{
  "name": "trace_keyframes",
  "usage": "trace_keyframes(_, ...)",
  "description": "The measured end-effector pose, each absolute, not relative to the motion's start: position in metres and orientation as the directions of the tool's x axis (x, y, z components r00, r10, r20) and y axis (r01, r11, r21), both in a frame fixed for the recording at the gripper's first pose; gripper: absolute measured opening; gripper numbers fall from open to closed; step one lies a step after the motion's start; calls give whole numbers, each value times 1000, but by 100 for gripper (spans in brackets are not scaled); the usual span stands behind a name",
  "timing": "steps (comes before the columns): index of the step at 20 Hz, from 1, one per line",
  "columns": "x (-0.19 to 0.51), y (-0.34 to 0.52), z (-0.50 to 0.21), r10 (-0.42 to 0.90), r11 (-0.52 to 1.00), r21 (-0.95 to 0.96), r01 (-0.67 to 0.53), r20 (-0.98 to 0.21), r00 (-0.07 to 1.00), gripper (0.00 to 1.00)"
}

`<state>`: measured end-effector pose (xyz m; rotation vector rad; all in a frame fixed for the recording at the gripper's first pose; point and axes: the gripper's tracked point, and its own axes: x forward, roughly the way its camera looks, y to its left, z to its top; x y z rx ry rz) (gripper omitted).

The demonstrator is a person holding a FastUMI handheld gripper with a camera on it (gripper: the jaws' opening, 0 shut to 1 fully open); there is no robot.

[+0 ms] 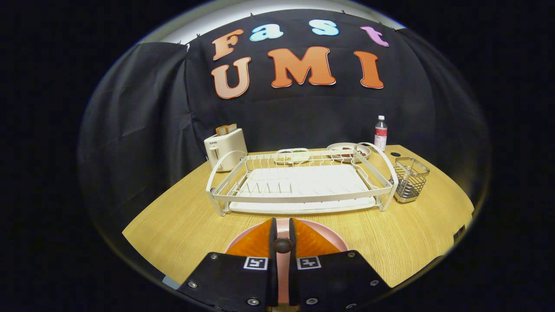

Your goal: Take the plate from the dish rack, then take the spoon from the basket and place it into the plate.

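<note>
My gripper (282, 226) hovers low over a pink plate (328, 232) that lies on the wooden table just in front of the white dish rack (303, 198). The fingers stand close together, pressed on a dark rounded piece, the end of the spoon (282, 245), held above the plate's middle. The rest of the spoon is hidden by the fingers. The rack holds no dishes. A wire basket (409, 180) stands at the rack's right end and looks empty.
A white toaster (225, 149) with bread in it stands behind the rack's left end. Two small dishes (347, 151) sit behind the rack, and a bottle (380, 133) stands farther back right. Bare table (182, 221) lies left of the plate.
</note>
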<state>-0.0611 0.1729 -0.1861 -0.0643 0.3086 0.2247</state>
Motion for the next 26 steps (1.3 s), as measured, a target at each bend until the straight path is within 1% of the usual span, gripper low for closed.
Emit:
trace_keyframes(4, -63, 168, -196, 194, 975, -35, -218, -340, 920, 12)
trace_keyframes(7, -63, 162, -203, 181, 978, -34, -207, -366, 913, 17)
trace_keyframes(12, -61, 156, -210, 171, 980, -25, -196, -390, 905, 18)
trace_keyframes(13, -62, 157, -211, 174, 980, -22, -199, -400, 900, 20)
trace_keyframes(16, -61, 155, -200, 169, 981, -23, -193, -388, 906, 20)
trace_keyframes(20, -60, 148, -172, 167, 984, -4, -181, -362, 917, 37)
trace_keyframes(21, -58, 145, -163, 162, 985, 3, -172, -353, 921, 49)
trace_keyframes(22, -57, 139, -152, 154, 987, 7, -161, -342, 927, 54)
trace_keyframes(23, -57, 134, -143, 146, 988, 7, -153, -333, 932, 64)
trace_keyframes(25, -55, 120, -120, 123, 991, -7, -132, -308, 943, 74)
trace_keyframes(26, -54, 112, -109, 108, 993, -17, -118, -293, 950, 77)
